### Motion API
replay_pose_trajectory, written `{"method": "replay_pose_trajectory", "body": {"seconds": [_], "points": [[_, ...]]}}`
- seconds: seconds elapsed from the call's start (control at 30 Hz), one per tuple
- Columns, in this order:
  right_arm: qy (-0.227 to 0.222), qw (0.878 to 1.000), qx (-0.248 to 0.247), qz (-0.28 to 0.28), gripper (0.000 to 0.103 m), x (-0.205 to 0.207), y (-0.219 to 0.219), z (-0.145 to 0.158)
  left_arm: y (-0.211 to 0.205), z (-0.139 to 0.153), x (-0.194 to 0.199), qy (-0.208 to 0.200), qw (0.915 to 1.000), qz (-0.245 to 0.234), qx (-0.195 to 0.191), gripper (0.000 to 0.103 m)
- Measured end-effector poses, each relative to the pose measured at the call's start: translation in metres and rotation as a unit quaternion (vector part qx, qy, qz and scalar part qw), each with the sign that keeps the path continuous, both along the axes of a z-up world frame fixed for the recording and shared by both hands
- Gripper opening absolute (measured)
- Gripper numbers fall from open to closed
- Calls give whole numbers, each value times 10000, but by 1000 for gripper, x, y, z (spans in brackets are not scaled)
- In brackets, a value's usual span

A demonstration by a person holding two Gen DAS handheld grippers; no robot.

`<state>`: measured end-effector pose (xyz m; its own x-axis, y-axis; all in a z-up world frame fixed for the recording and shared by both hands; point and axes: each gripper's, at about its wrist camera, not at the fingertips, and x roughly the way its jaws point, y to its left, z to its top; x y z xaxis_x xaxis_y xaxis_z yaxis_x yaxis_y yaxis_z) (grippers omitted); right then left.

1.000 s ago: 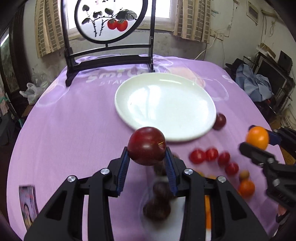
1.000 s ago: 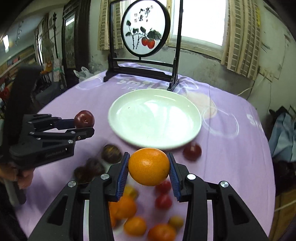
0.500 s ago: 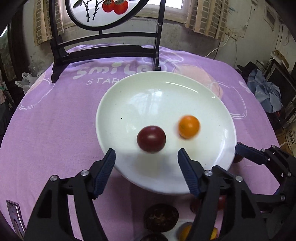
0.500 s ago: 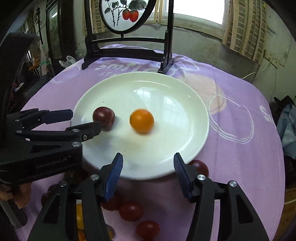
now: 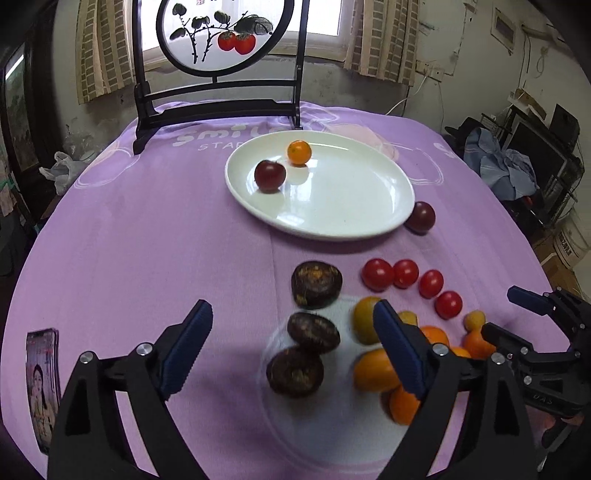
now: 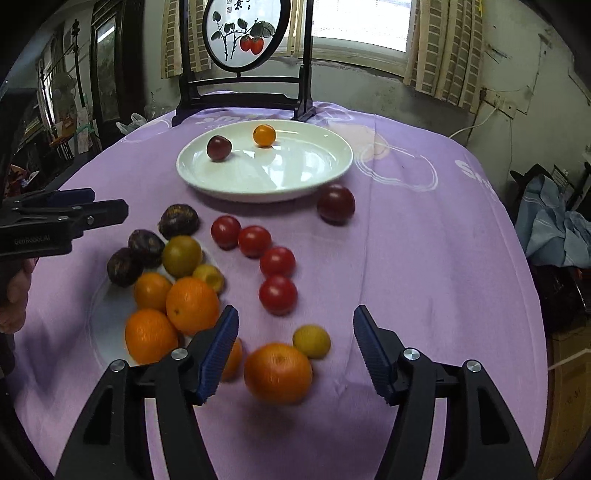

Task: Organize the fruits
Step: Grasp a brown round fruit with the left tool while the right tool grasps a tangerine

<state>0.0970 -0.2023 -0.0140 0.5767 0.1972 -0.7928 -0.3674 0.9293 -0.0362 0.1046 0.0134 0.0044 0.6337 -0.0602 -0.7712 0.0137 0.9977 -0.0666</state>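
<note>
While both hand-held grippers, left and right, hang released, the orange and plum near the plate's upper-left rim could roll off.

1. The purple printed tablecloth carries white lettering beyond the wide-spread left gripper, behind the white oval plate: "smil…" with "STA…" beneath, both cut off by the plate.
2. The black body of the left gripper, seen left of the right gripper, bears a small grey word reading roughly "GenRobot.AI".
3. Calligraphy on the round painted screen is too small to read.
</note>
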Motion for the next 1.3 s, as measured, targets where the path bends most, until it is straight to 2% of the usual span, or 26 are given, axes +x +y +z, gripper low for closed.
{"method": "replay_pose_trajectory", "body": {"seconds": [0.2,0.4,0.47,0.53,0.67,0.87,0.9,1.0,1.07,1.13,1.2,1.3], "points": [[299,9994,-58,-183,65,-23,-11,-27,12,-24,-37,226,9996,109,-118,88],[445,9987,-160,-172,65,-16,-2,-42,11,-43,-44,487,9987,37,-109,88],[418,9989,-129,-157,60,-11,3,-44,11,-47,-42,531,9986,34,-70,88],[452,9989,24,-108,44,-7,5,-43,12,-49,-40,568,9984,54,-59,88],[430,9990,43,-103,44,-8,7,-41,11,-52,-33,617,9981,68,0,88],[411,9982,399,-156,44,-26,-7,-33,5,-56,-21,610,9979,96,197,88],[401,9981,437,-170,44,-28,-10,-32,3,-58,-18,631,9977,83,235,86],[355,9977,538,-194,44,-38,-17,-27,0,-63,-12,735,9968,16,310,72],[313,9977,568,-197,44,-42,-19,-24,-4,-63,-11,654,9970,-55,399,63],[254,9977,601,-192,44,-45,-21,-19,-7,-60,-12,630,9973,-191,331,39],[169,9977,641,-152,44,-48,-21,-12,-10,-58,-14,674,9967,-221,389,39],[-6,9977,677,-43,44,-51,-17,2,-11,-47,-19,672,9968,-369,222,39]]}}
